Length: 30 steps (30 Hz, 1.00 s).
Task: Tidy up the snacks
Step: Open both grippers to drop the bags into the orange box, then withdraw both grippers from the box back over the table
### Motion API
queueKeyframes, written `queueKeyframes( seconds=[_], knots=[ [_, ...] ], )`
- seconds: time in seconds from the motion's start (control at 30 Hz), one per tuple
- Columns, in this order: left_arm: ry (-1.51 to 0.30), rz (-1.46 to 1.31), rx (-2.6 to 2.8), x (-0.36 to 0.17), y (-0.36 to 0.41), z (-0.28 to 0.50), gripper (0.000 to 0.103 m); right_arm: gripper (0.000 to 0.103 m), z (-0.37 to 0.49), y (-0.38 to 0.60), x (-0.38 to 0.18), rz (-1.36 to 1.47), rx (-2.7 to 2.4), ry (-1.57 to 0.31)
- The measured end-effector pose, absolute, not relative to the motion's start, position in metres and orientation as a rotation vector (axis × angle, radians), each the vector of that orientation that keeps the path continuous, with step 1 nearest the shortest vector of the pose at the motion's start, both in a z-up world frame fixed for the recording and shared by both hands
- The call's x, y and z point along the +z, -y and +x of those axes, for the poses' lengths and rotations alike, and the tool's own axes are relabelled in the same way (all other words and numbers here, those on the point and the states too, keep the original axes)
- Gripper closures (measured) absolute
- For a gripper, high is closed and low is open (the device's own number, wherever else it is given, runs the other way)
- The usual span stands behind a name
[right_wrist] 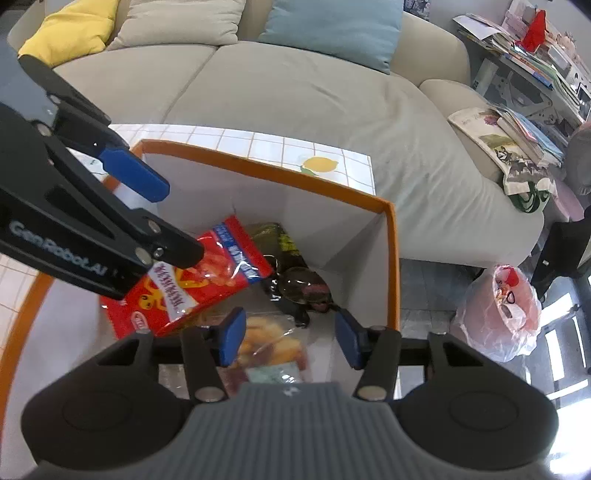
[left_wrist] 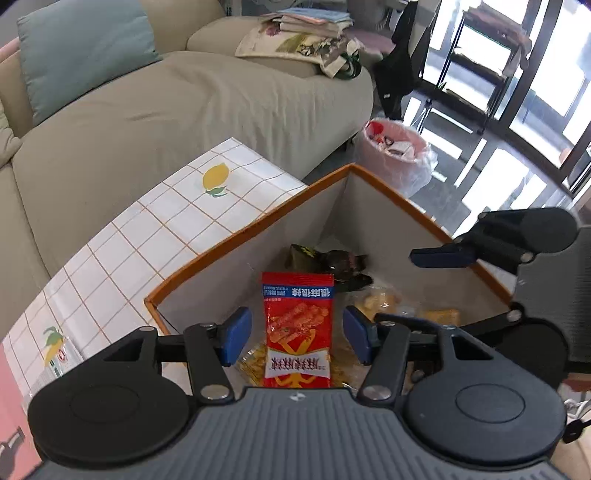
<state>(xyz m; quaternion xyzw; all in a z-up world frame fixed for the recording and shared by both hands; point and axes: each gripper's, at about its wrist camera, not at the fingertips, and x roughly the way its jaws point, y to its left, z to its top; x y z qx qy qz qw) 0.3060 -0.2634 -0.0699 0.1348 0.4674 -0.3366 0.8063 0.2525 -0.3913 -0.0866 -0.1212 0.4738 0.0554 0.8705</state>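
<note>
A white box with an orange rim (left_wrist: pixel 258 218) (right_wrist: pixel 266 173) stands on the tiled table. A red snack packet (left_wrist: pixel 297 328) (right_wrist: pixel 199 280) lies inside it on top of yellow snack bags (left_wrist: pixel 376 301) (right_wrist: pixel 273 343) and dark packets (left_wrist: pixel 332 260) (right_wrist: pixel 299 284). My left gripper (left_wrist: pixel 297 334) is open above the box, its blue pads either side of the red packet and apart from it. My right gripper (right_wrist: pixel 290 338) is open over the box above the yellow bags, holding nothing. The left gripper also shows in the right wrist view (right_wrist: pixel 135 173), and the right one's finger in the left wrist view (left_wrist: pixel 443 254).
The table has a white tiled cloth with lemon prints (left_wrist: pixel 155 221) (right_wrist: pixel 321 162). A beige sofa (left_wrist: pixel 166 103) (right_wrist: pixel 295 99) with cushions lies behind it. A pink-lined waste bin (left_wrist: pixel 395 155) (right_wrist: pixel 506 299) stands on the floor beside the box. Books are piled on the sofa arm (left_wrist: pixel 303 29) (right_wrist: pixel 509 133).
</note>
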Motion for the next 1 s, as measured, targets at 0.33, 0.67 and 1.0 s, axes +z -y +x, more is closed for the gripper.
queueKeyframes(
  seconds=[0.33,0.67,1.0],
  knots=[
    [-0.965,0.167,-0.719,-0.040,0.216,0.255,0.035,0.040,0.221,0.363,-0.065,-0.268,0.139,-0.982],
    [-0.928,0.054,-0.578,-0.027,0.138,0.196,0.035,0.033,0.173,0.314,-0.039,-0.146,0.145,-0.901],
    [-0.862,-0.110,-0.384,-0.031,0.045,0.155,0.035,0.031,0.123,0.246,-0.033,-0.043,0.175,-0.777]
  ],
)
